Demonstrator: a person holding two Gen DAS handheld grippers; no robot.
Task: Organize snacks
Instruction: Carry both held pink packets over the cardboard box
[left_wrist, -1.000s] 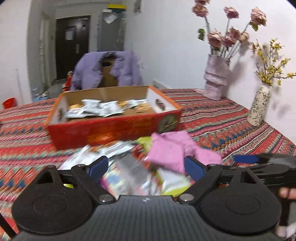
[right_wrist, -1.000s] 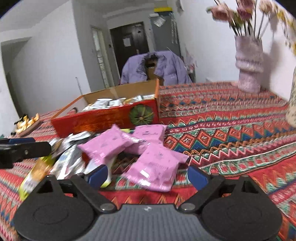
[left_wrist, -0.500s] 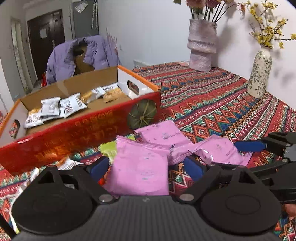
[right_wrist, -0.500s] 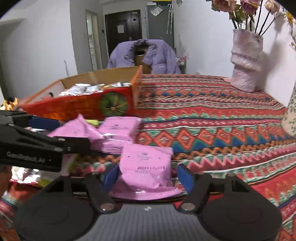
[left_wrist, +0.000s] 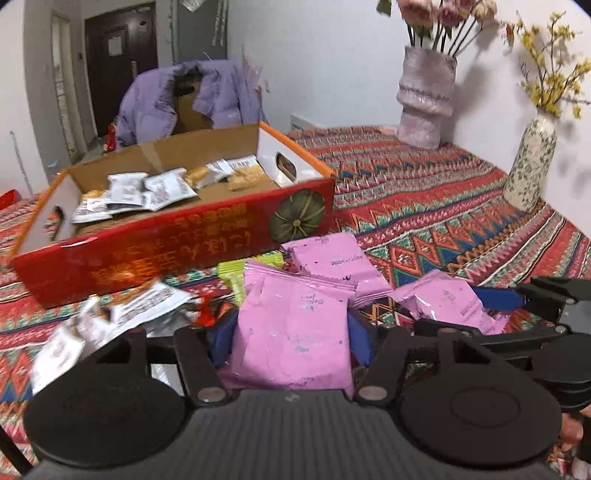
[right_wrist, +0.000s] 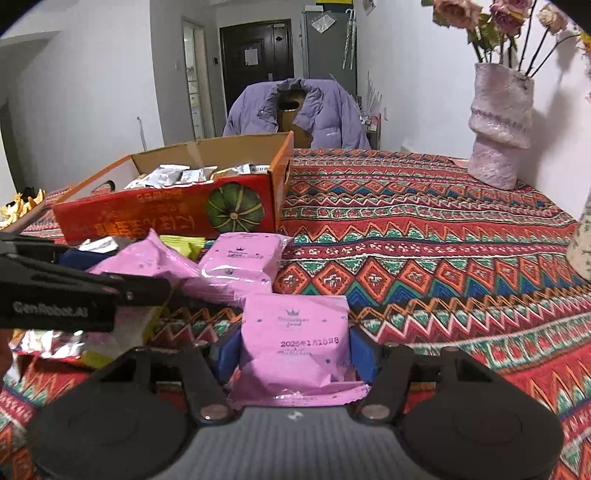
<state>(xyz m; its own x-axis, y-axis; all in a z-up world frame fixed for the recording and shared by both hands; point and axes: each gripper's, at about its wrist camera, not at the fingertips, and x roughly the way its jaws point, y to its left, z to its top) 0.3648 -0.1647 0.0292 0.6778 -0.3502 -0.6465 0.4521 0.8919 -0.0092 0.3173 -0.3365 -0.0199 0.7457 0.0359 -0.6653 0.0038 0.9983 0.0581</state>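
A pink snack packet (left_wrist: 295, 332) lies between the blue pads of my left gripper (left_wrist: 290, 341). Its jaws are closing and the pads touch the packet's sides. In the right wrist view a second pink packet (right_wrist: 295, 332) sits between the pads of my right gripper (right_wrist: 295, 352), whose jaws are closing too and press its edges. Both packets rest on the patterned tablecloth. Behind them stands the red cardboard box (left_wrist: 166, 254) (right_wrist: 166, 218), open on top, with several silver packets inside. Two more pink packets (right_wrist: 240, 262) lie in front of the box.
White and silver packets (left_wrist: 122, 314) and a green one (left_wrist: 236, 277) are strewn left of the pink pile. A pink vase (left_wrist: 424, 96) and a speckled vase (left_wrist: 528, 166) stand at the far right by the wall. A chair with a purple jacket (right_wrist: 295, 110) is behind the table.
The left gripper has moved in and down over the pile. Both grippers' jaws have narrowed from wide apart to touching a pink packet each.
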